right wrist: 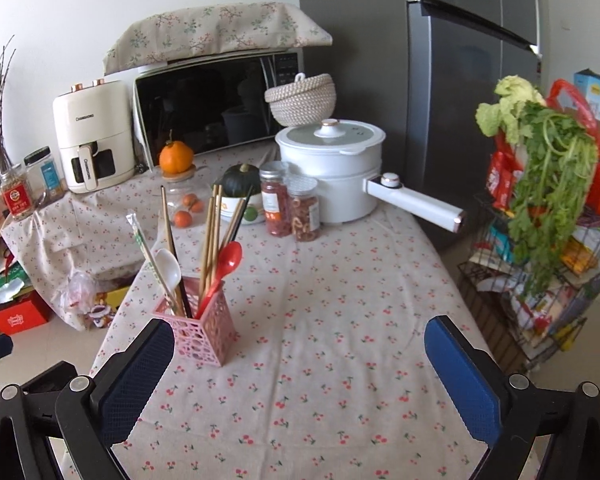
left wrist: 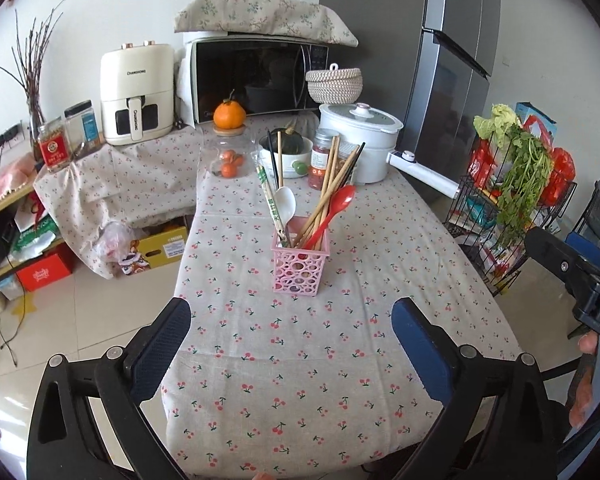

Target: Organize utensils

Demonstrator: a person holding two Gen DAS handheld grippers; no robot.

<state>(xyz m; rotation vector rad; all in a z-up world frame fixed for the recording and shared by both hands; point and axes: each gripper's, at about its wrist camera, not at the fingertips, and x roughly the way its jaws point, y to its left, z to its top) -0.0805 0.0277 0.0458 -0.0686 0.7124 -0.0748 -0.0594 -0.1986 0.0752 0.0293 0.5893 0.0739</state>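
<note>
A pink perforated holder [left wrist: 299,267] stands upright mid-table on the cherry-print cloth [left wrist: 300,380]. It holds a red spoon [left wrist: 336,208], a white spoon [left wrist: 285,203], several wooden chopsticks [left wrist: 332,176] and a wrapped pair [left wrist: 269,196]. My left gripper [left wrist: 292,356] is open and empty, above the cloth in front of the holder. In the right wrist view the holder [right wrist: 202,330] stands just beyond the left finger of my right gripper [right wrist: 300,376], which is open and empty. The red spoon [right wrist: 224,270] and the white spoon [right wrist: 169,271] stand in the holder.
At the table's far end stand a white electric pot [right wrist: 332,168] with a long handle, two snack jars [right wrist: 288,204], a bowl with a squash [left wrist: 286,148], a microwave [left wrist: 252,76] and an air fryer [left wrist: 136,92]. A wire rack with greens [right wrist: 540,208] stands right.
</note>
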